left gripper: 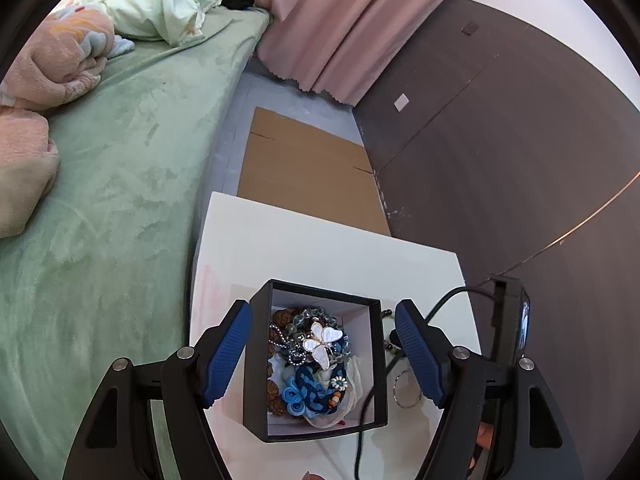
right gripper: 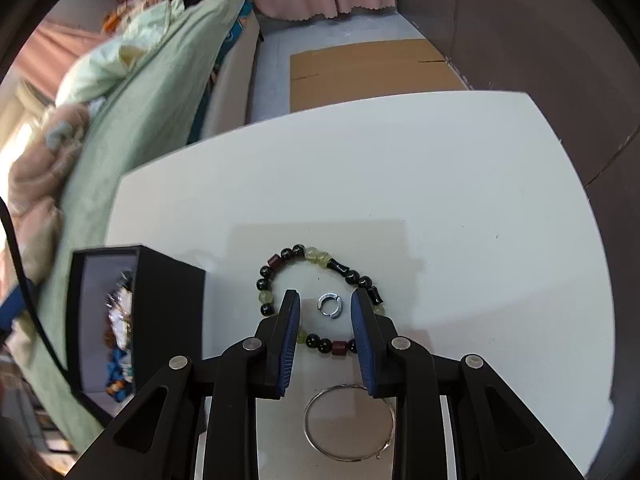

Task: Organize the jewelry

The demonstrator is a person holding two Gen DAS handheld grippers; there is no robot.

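A black open box [left gripper: 256, 360] stands on the white table [left gripper: 320, 240], filled with jewelry: a white butterfly brooch [left gripper: 322, 342], a blue braided piece and brown beads. My left gripper [left gripper: 324, 348] is open, its fingers on either side of the box, not touching it. In the right wrist view the box [right gripper: 160, 300] stands at the left. My right gripper [right gripper: 326, 308] is open above a beaded bracelet [right gripper: 304, 254], its tips on either side of a small silver ring [right gripper: 330, 304] inside the bracelet. A thin wire hoop [right gripper: 308, 424] lies nearer, under the gripper.
A bed with a green cover [left gripper: 100, 200] and pillows lies left of the table. Flat cardboard [left gripper: 308, 176] lies on the floor beyond. A dark wardrobe [left gripper: 500, 140] stands at the right, pink curtains [left gripper: 340, 20] behind. A black cable [left gripper: 368, 408] crosses the box's right rim.
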